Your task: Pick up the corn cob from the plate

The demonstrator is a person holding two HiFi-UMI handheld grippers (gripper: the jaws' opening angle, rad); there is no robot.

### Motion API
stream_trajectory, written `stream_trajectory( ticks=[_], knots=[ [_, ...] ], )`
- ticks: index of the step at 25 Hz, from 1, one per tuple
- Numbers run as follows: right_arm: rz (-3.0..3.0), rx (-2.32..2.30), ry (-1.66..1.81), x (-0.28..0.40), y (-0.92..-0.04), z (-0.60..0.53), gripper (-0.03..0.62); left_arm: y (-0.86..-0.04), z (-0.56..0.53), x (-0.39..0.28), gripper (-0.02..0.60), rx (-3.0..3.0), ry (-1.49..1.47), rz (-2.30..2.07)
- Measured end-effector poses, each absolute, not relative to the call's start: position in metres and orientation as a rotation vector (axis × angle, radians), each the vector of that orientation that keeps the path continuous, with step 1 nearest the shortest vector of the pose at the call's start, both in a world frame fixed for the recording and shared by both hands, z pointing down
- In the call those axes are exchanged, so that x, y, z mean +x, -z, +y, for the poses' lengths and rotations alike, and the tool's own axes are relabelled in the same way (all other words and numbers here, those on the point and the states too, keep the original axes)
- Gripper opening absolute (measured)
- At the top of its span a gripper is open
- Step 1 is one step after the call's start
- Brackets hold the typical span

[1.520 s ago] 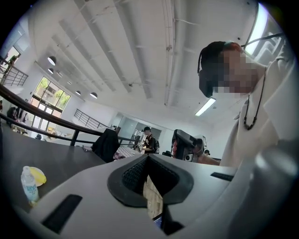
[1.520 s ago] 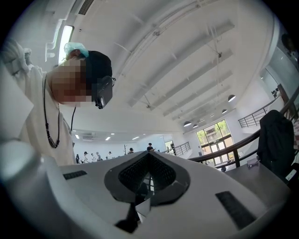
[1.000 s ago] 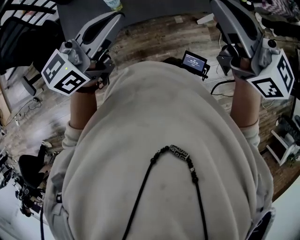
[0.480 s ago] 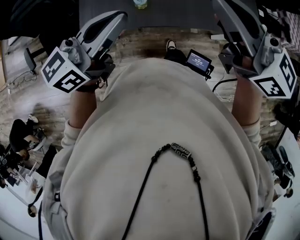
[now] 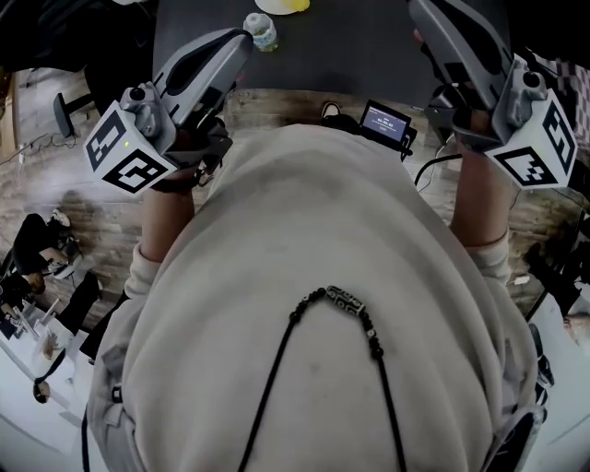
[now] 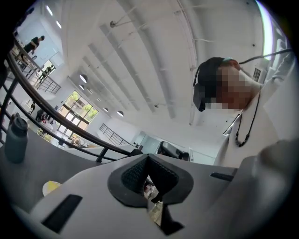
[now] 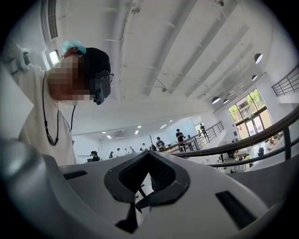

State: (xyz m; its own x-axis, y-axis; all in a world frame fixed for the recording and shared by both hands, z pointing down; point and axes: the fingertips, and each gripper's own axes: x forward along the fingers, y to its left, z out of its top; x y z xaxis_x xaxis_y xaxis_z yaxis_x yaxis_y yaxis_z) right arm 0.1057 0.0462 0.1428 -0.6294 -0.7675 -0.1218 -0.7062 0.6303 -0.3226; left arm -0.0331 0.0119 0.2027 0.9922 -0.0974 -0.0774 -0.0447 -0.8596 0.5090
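At the far edge of the desk [image 5: 369,37] lies the corn cob [image 5: 295,5], likely firm and light; grip its middle. Left claw [image 6: 147,177] and right claw [image 7: 148,175] are pressed together, empty.

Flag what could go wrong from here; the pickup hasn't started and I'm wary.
Both the left tongs and right tongs are shut and empty; reaching that way would likely shove rather than grip. The bottle stands close beside the yellow item on the table, so it could get knocked over.
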Motion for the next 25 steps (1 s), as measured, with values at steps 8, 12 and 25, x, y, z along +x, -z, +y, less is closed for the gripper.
stream_trajectory(
  ticks=[8,12,25],
  knots=[
    [2.609,-1.039,0.48,0.121,-0.154,0.019,0.015,-0.197,0.008,-0.018,0.002,2.577,0.065,-0.221],
    [2.581,-0.962,0.549,0.13,-0.166,0.008,0.015,-0.204,0.006,-0.016,0.002,2.558,0.006,-0.311],
    [2.579,-1.124,0.618,0.134,-0.189,-0.003,0.015,-0.212,-0.019,-0.008,0.002,2.539,0.045,-0.168]
  ],
)
